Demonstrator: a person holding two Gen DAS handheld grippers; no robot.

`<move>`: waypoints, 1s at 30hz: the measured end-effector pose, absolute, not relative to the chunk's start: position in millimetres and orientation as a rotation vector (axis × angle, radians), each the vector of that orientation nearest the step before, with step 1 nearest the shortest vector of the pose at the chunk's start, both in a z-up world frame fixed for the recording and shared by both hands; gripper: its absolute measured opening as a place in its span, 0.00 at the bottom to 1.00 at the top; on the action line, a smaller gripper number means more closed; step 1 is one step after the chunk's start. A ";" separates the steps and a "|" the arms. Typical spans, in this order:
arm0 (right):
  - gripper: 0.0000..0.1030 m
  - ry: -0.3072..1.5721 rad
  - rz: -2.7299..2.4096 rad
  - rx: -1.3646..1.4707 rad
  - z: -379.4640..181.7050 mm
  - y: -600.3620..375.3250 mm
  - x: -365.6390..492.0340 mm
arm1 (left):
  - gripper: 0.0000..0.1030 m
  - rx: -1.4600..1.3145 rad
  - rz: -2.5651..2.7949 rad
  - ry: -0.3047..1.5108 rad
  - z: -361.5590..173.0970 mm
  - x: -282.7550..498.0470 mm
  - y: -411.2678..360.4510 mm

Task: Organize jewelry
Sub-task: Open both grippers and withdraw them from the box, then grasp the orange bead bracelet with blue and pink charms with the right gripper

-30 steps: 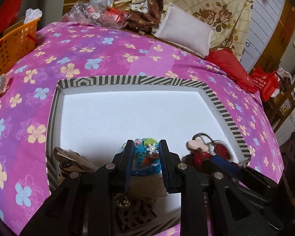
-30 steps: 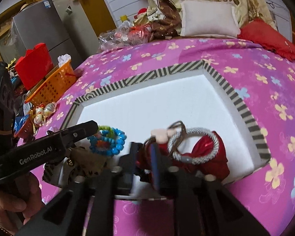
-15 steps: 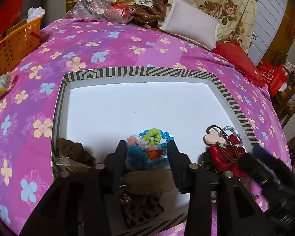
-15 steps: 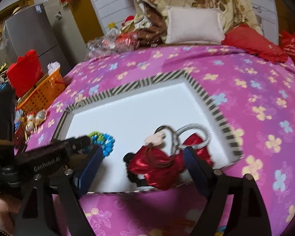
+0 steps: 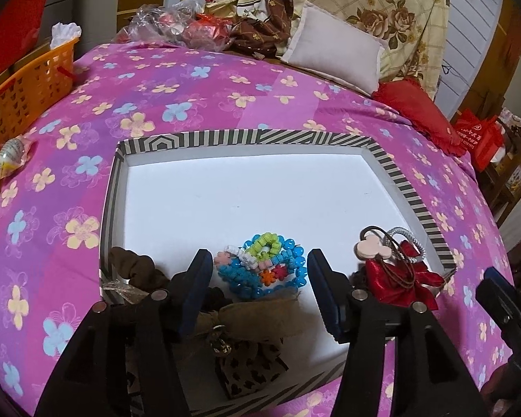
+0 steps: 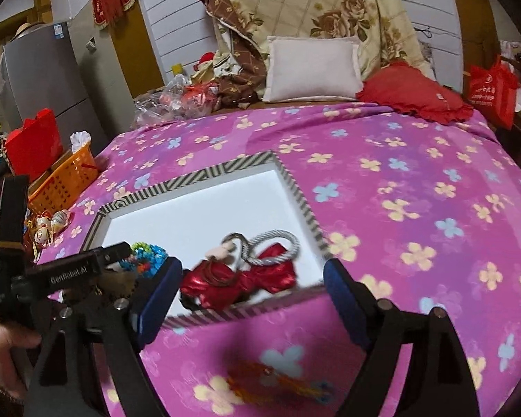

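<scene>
Pink flowered bed (image 6: 416, 180), white panelled wall (image 6: 177, 27).

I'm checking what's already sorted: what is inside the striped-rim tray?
Inside the striped-rim tray: a cluster of colourful beaded bracelets, a red bow with hair ties and a silver ring on top, brown scrunchies. The near edge is hidden by the left gripper.

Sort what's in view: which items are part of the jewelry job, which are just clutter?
Job:
- striped tray
- bead bracelets
- red bow with hair ties
- brown scrunchie
- leopard bow

Clutter:
- orange basket
- white pillow
- red cushion
- plastic bags
- red bag
</scene>
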State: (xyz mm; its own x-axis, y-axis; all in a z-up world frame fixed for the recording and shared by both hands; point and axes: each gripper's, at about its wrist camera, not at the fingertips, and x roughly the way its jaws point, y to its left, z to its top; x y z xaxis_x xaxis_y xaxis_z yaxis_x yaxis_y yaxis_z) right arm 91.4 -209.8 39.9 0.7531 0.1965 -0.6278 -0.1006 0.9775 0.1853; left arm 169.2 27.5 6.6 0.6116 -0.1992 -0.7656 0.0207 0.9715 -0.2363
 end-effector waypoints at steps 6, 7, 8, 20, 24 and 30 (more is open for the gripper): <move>0.84 0.690 0.102 0.113 41.4 -228.6 55.4 | 0.60 -0.180 -0.203 0.814 25.9 150.2 19.6; 0.84 0.672 0.079 0.100 41.3 -231.7 47.2 | 0.60 -0.166 -0.237 0.789 30.9 143.2 14.9; 0.84 0.667 0.076 0.097 40.3 -234.6 43.5 | 0.60 -0.156 -0.261 0.775 33.8 138.3 11.0; 0.70 0.862 0.051 -0.002 7.5 -262.9 38.4 | 0.60 0.078 -0.650 0.818 25.7 79.4 -56.3; 0.62 0.955 0.056 -0.047 -8.4 -268.7 38.0 | 0.60 0.151 -0.646 0.885 9.4 77.2 -68.6; 0.59 0.984 0.059 -0.050 -18.9 -282.6 32.2 | 0.60 0.141 -0.616 0.941 -1.4 82.7 -66.9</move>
